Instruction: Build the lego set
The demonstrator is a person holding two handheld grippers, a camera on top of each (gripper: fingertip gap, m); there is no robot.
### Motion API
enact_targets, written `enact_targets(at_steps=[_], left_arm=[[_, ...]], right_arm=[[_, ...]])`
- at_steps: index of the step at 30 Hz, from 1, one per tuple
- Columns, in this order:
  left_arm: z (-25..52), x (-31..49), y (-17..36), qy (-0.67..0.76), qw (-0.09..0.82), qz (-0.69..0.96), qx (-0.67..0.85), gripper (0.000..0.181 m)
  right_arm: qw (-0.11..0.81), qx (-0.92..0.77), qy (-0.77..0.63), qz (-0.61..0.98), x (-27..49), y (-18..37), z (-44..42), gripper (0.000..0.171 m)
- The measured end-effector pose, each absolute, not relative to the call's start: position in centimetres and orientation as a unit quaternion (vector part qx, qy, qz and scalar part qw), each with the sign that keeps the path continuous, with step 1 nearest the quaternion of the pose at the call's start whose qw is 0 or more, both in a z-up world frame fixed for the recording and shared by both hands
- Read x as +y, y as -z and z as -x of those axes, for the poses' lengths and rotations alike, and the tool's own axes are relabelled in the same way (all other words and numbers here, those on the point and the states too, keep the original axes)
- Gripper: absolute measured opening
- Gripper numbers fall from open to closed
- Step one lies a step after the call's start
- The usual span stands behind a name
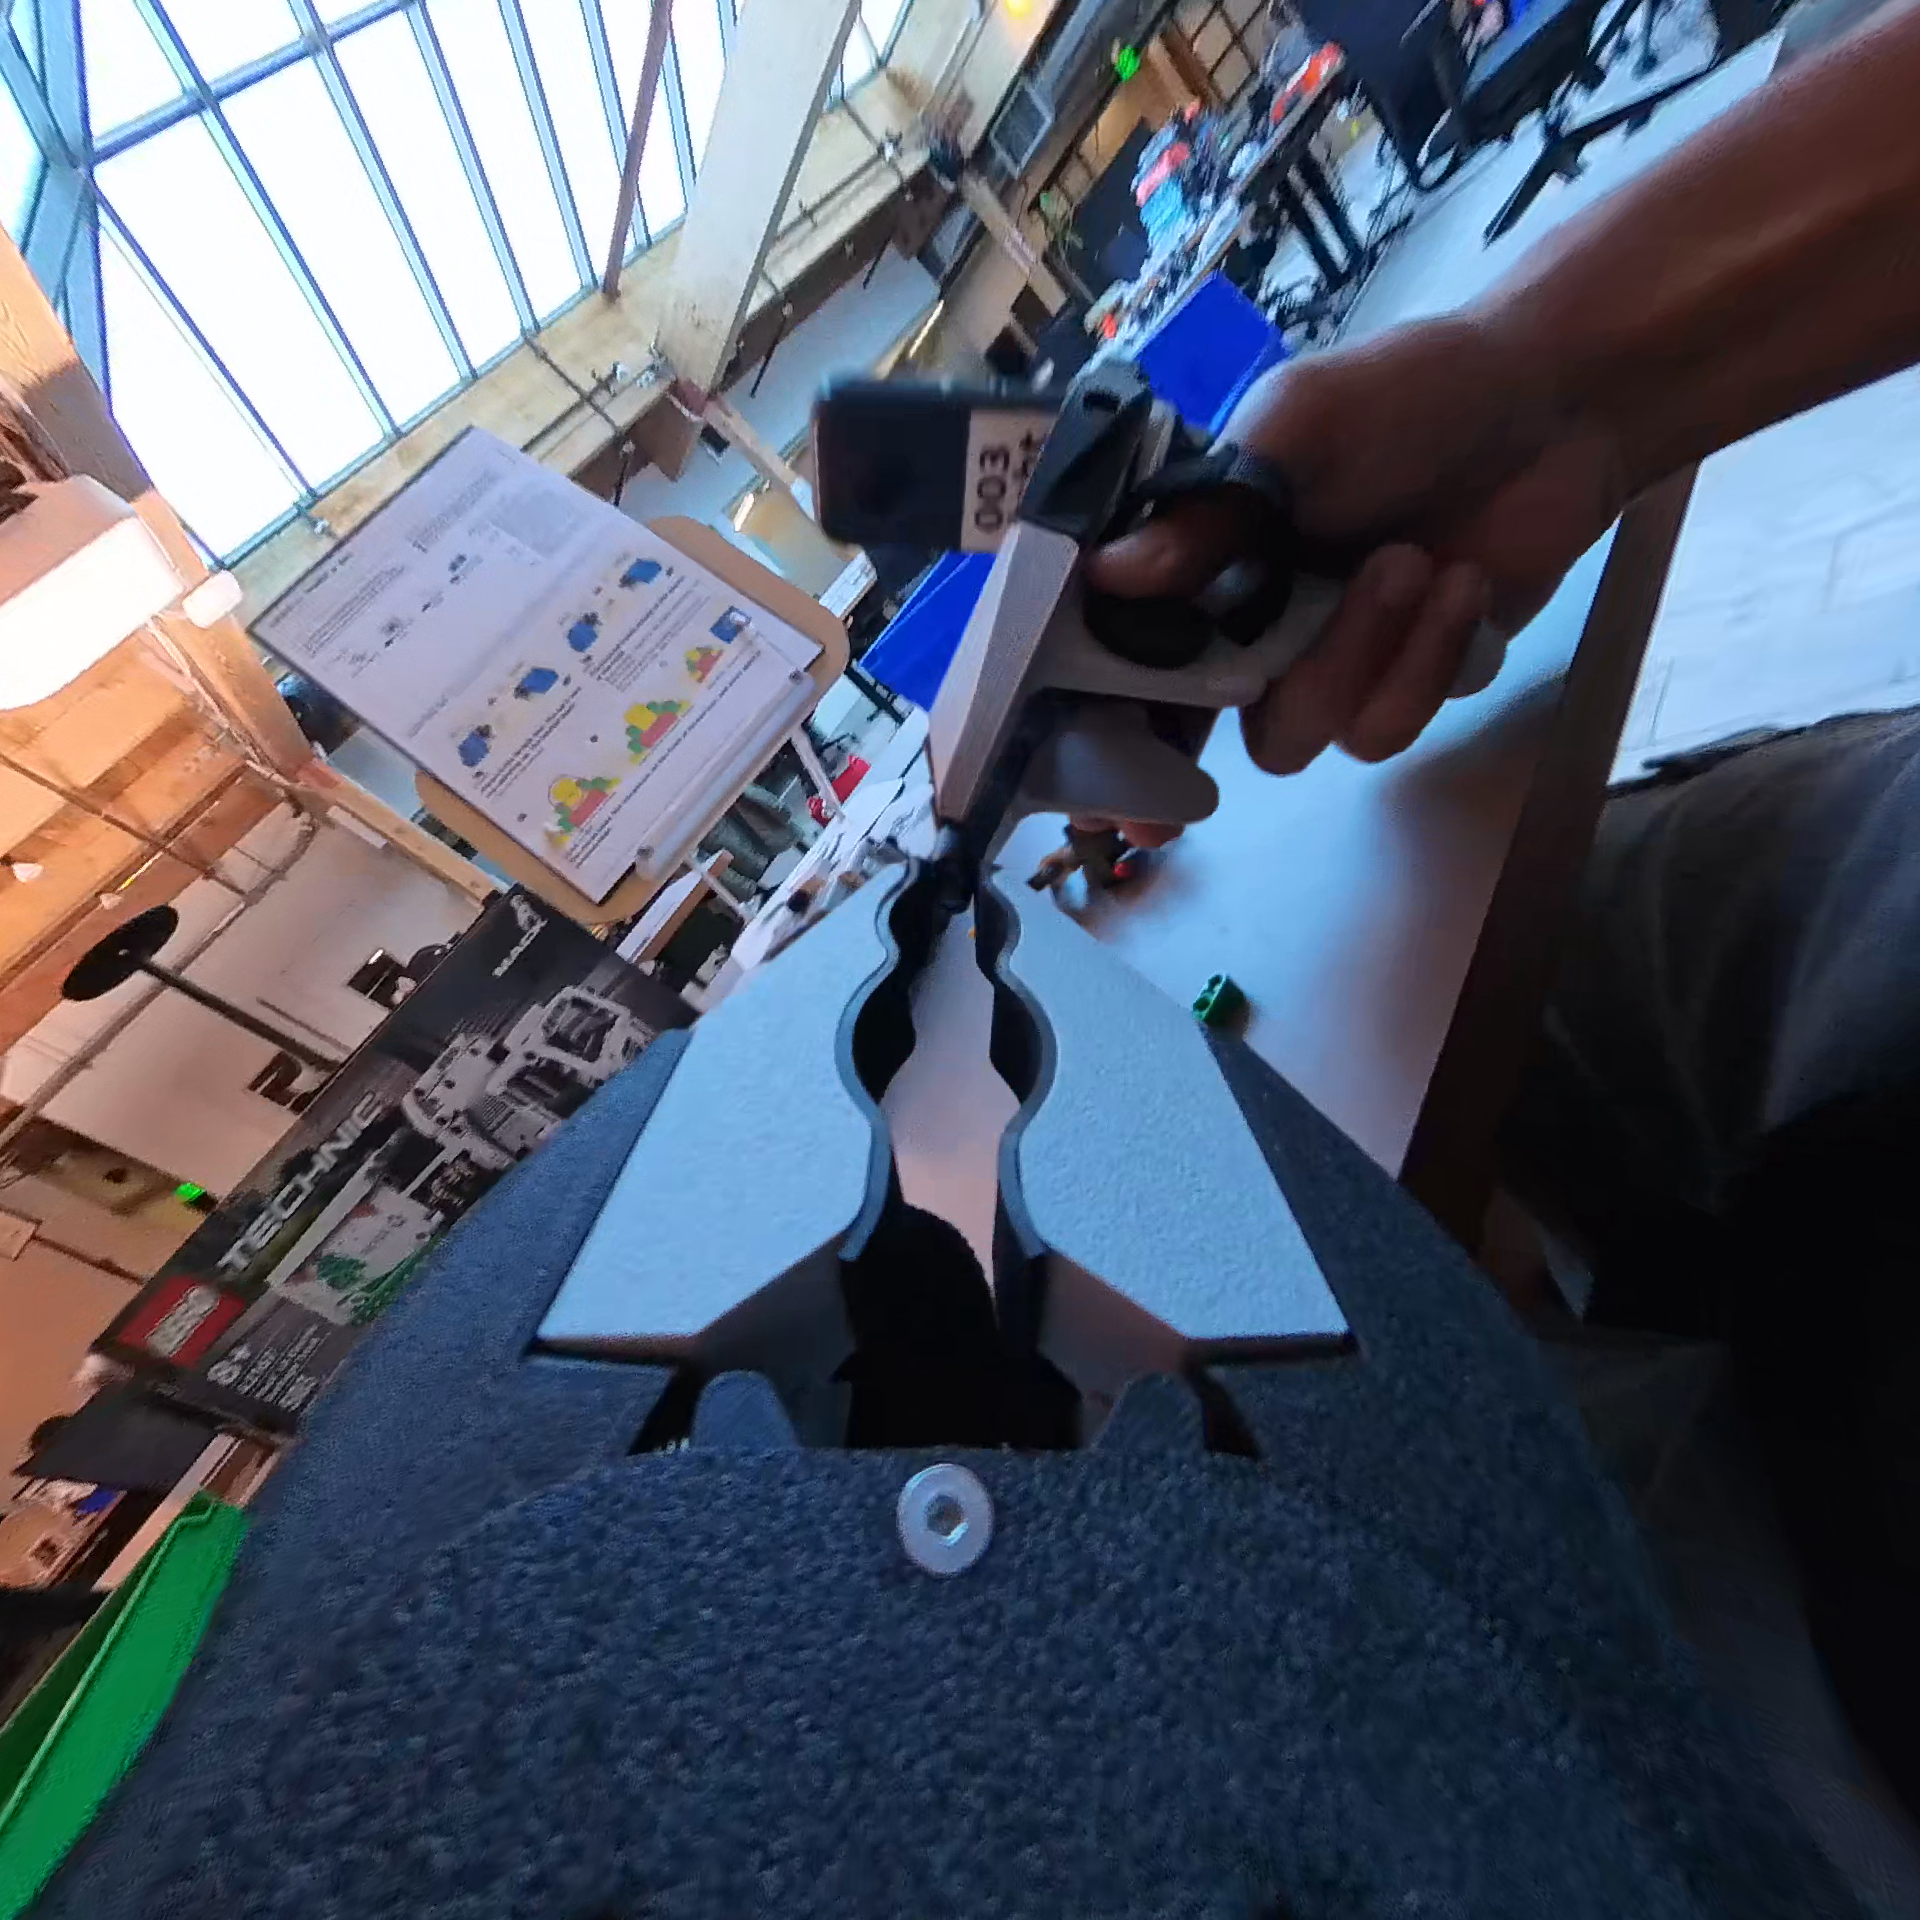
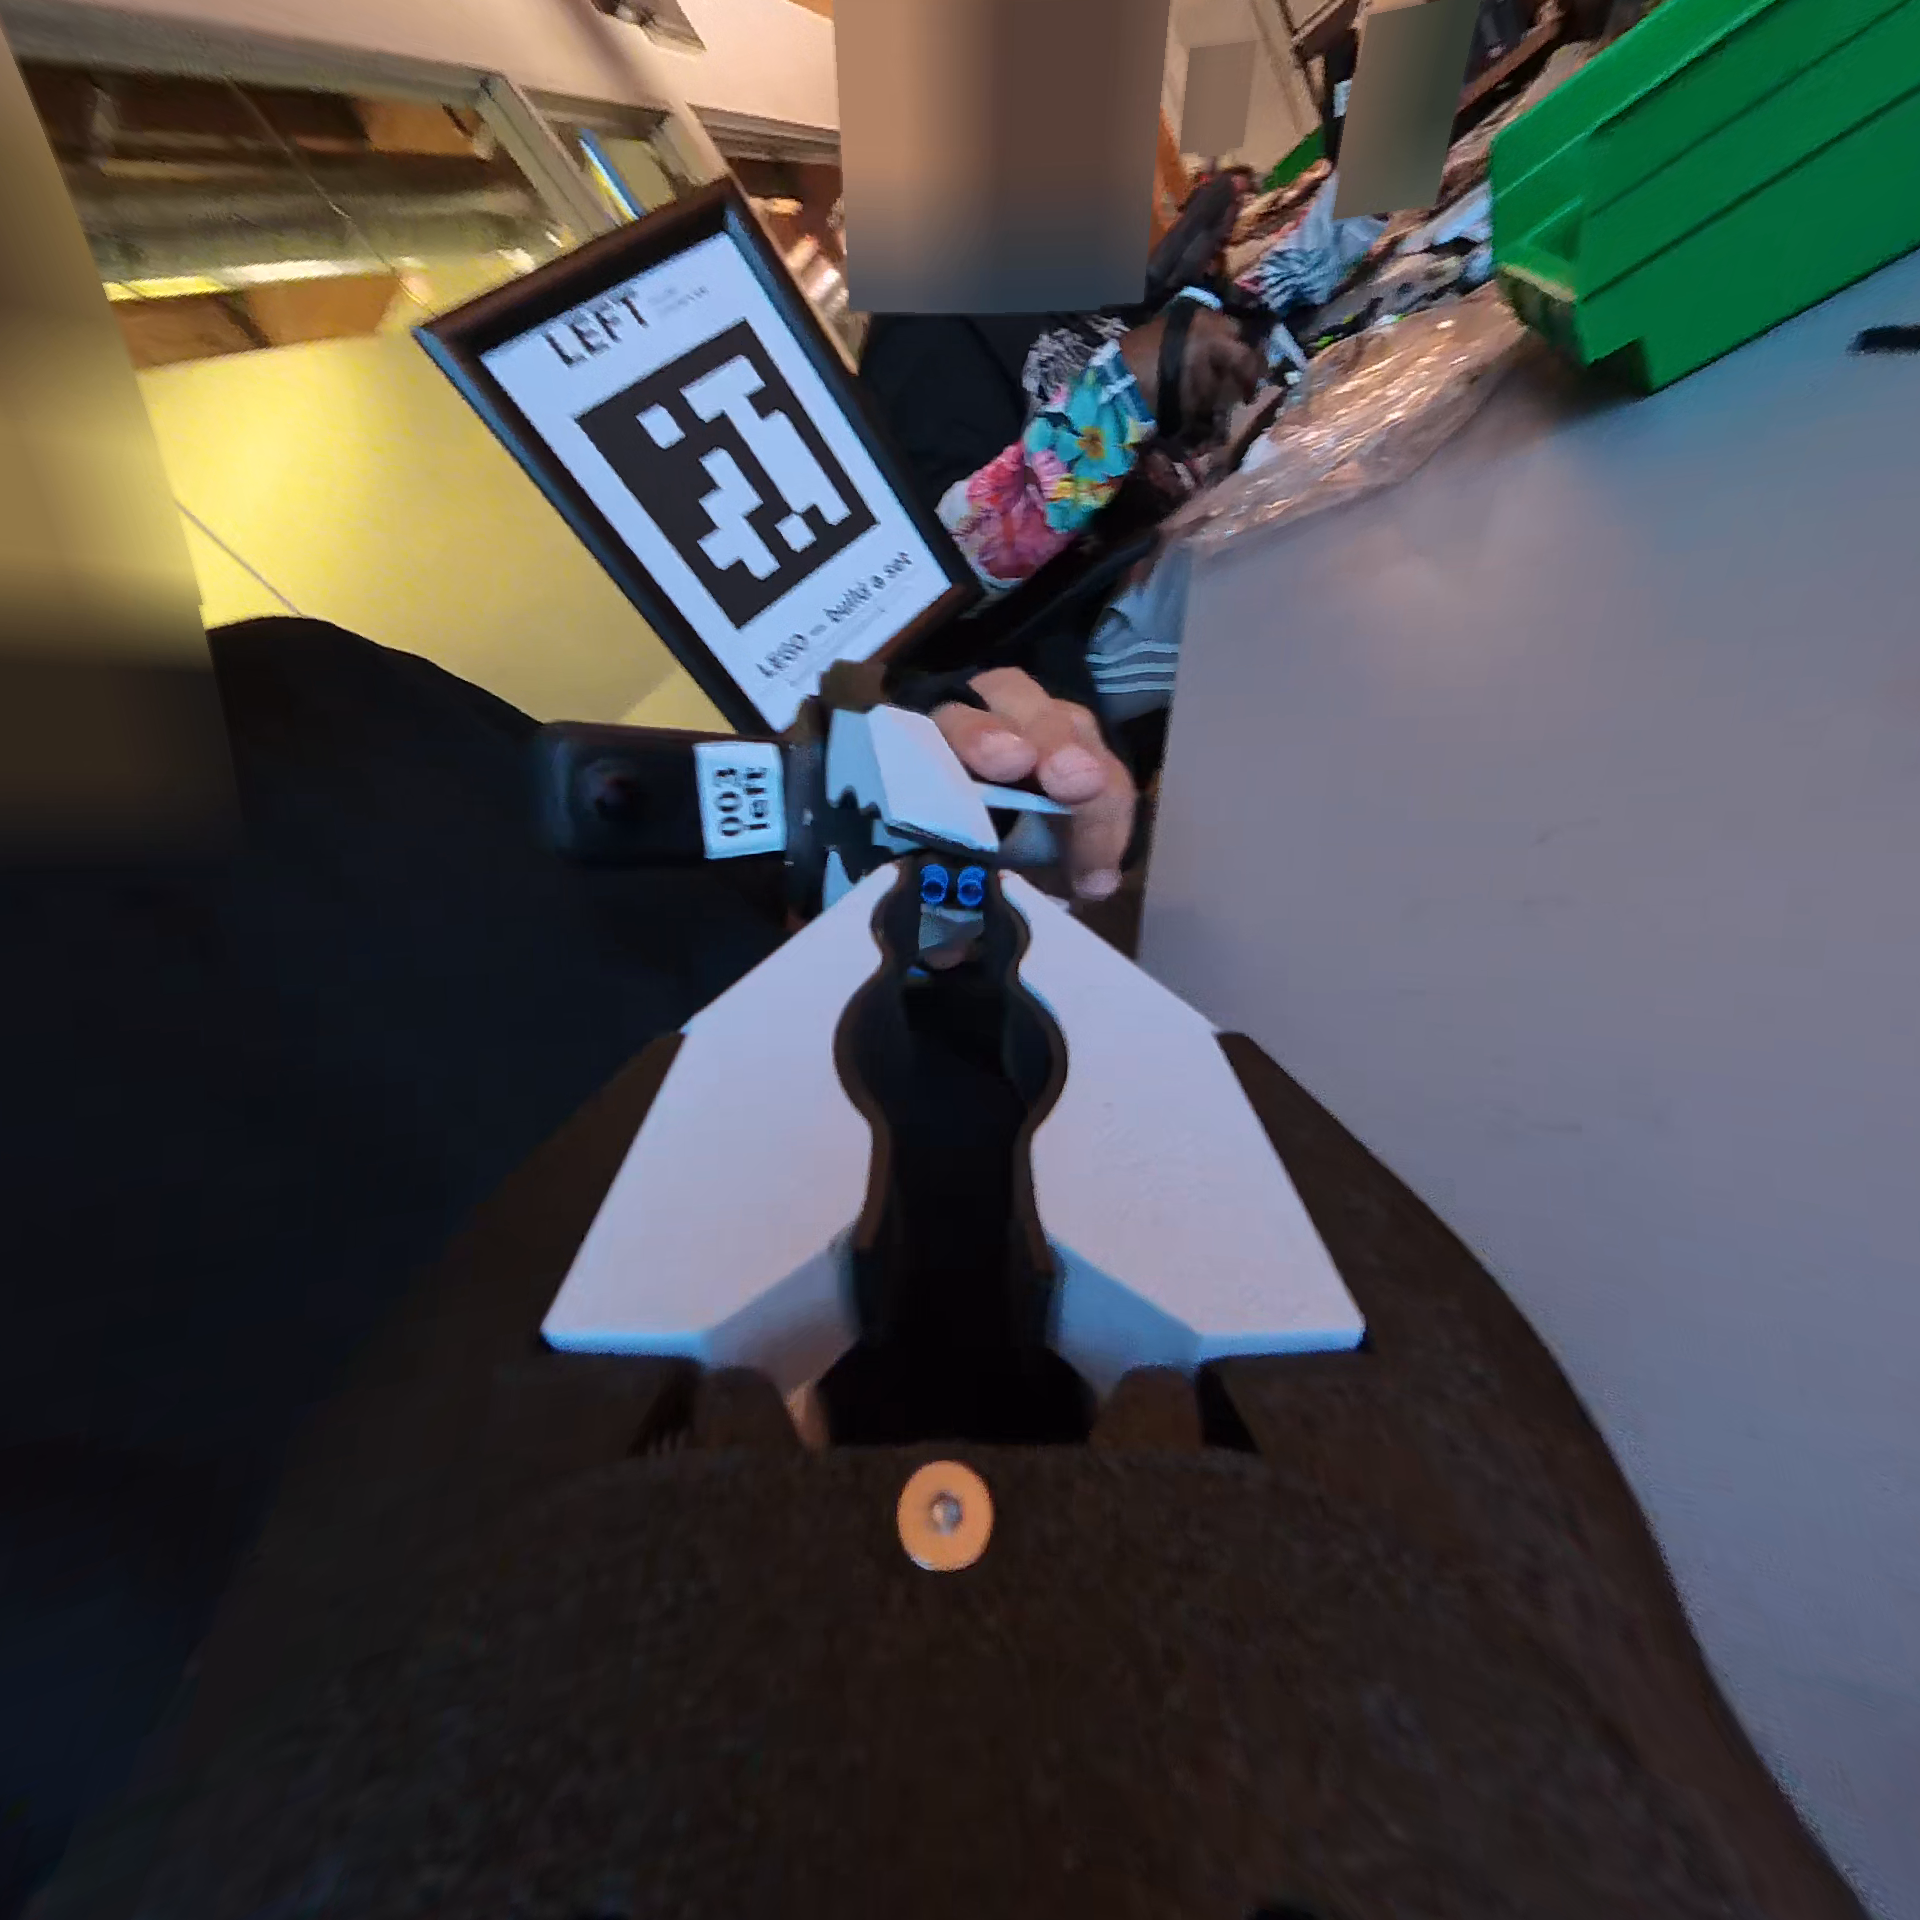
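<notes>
In the left wrist view my left gripper (image 1: 951,883) is shut on a small dark lego piece (image 1: 940,894), held above the white table (image 1: 1351,883). My right gripper (image 1: 961,831), held by a hand, comes down from the upper right and meets it tip to tip. In the right wrist view my right gripper (image 2: 951,909) is shut on a small grey piece (image 2: 940,930) with two blue pins (image 2: 951,886). The left gripper (image 2: 971,847) sits just beyond it. How the pieces join is hidden by the fingers.
A loose green lego piece (image 1: 1218,1000) lies on the table to the right, and a small dark and red cluster (image 1: 1086,868) lies farther off. An instruction booklet on a stand (image 1: 540,665), the lego box (image 1: 416,1122) and green bins (image 2: 1714,187) stand around. A framed marker card (image 2: 707,468) stands behind.
</notes>
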State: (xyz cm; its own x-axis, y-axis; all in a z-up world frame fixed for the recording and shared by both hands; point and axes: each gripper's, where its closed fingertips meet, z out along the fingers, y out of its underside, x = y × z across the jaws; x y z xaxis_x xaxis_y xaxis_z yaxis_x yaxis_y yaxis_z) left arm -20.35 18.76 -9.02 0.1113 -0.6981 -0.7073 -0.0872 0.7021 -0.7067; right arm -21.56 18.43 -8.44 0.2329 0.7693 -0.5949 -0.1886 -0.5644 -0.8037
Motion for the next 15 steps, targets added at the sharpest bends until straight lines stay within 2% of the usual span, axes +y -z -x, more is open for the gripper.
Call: enact_targets(at_steps=[1, 11, 15], left_arm=[[20.4, 18.5, 8.8, 0.238, 0.677, 0.307, 0.626, 0.005], [20.9, 17.3, 8.0, 0.299, 0.665, 0.286, 0.622, 0.004], [20.9, 17.4, 7.9, 0.277, 0.685, 0.275, 0.616, 0.004]], right_arm=[[0.400, -0.213, -0.599, 0.660, 18.2, 8.3, 21.6, 0.011], [0.345, -0.190, -0.677, 0.622, 17.4, 7.7, 22.1, 0.011], [0.328, -0.170, -0.696, 0.615, 17.5, 7.6, 22.1, 0.011]])
